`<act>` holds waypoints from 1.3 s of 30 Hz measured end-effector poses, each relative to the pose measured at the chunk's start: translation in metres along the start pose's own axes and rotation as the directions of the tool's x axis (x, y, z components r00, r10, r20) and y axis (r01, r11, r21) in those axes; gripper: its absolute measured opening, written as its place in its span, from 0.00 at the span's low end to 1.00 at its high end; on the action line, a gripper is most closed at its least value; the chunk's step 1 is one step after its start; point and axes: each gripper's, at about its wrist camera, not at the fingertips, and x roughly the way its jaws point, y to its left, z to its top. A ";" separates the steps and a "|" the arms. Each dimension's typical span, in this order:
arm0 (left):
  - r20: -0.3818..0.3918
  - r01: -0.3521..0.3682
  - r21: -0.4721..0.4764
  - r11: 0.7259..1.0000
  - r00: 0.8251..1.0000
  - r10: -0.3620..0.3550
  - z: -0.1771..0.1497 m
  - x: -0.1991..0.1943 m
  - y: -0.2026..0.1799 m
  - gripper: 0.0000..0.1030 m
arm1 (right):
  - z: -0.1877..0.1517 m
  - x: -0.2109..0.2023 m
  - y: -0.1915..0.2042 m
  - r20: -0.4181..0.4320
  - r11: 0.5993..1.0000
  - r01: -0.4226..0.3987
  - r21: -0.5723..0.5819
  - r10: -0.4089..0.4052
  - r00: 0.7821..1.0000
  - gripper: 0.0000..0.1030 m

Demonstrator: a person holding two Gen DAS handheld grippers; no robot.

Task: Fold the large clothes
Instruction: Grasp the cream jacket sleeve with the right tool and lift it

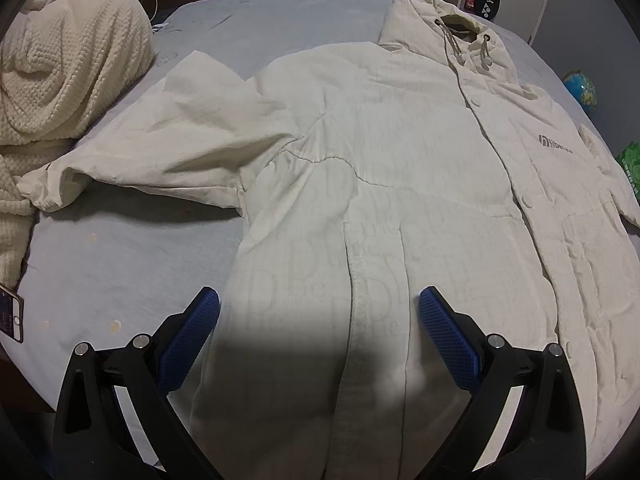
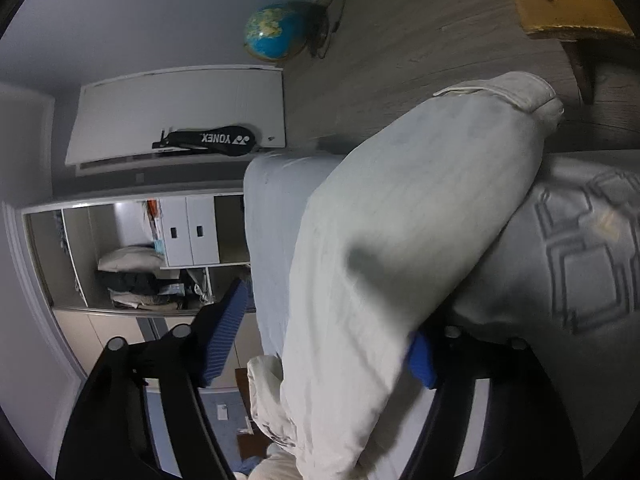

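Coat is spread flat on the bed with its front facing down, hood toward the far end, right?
Not quite. The coat lies spread on the bed with its front facing up: the left wrist view shows buttons, chest logo and hood drawstrings.

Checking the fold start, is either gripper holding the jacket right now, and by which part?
Left gripper holds nothing, open above the jacket hem. Right gripper has a sleeve between its jaws, but a closed grip cannot be told.

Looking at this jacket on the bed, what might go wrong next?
The right gripper has the sleeve between its jaws with one pad still clear, so a loose pinch might let it slip. The other sleeve lies against the knitted blanket and might drag it. A phone sits near the bed's edge.
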 end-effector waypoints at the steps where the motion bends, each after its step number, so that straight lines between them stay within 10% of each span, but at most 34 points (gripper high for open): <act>1: -0.002 -0.001 0.002 1.000 1.000 0.001 0.000 0.000 0.000 0.93 | 0.000 0.002 0.002 -0.007 0.999 0.022 -0.023 -0.022 1.000 0.52; 4: 0.000 -0.002 0.004 1.000 1.000 0.002 0.001 0.000 -0.001 0.93 | 0.003 0.004 0.009 -0.017 0.994 0.074 -0.080 -0.075 0.997 0.22; 8: 0.004 0.003 0.001 1.000 1.000 -0.003 0.001 0.000 -0.001 0.93 | -0.001 -0.001 0.025 -0.004 0.990 0.047 -0.132 -0.047 0.999 0.08; 23: 0.063 0.025 0.008 1.000 0.998 -0.026 0.000 -0.010 -0.005 0.93 | -0.116 0.020 0.169 -0.236 0.892 -0.169 -0.420 0.072 0.969 0.07; 39: 0.120 0.092 -0.065 0.994 0.989 -0.084 0.001 -0.020 0.010 0.93 | -0.343 0.075 0.202 -0.554 0.763 -0.302 -0.571 -0.086 0.828 0.06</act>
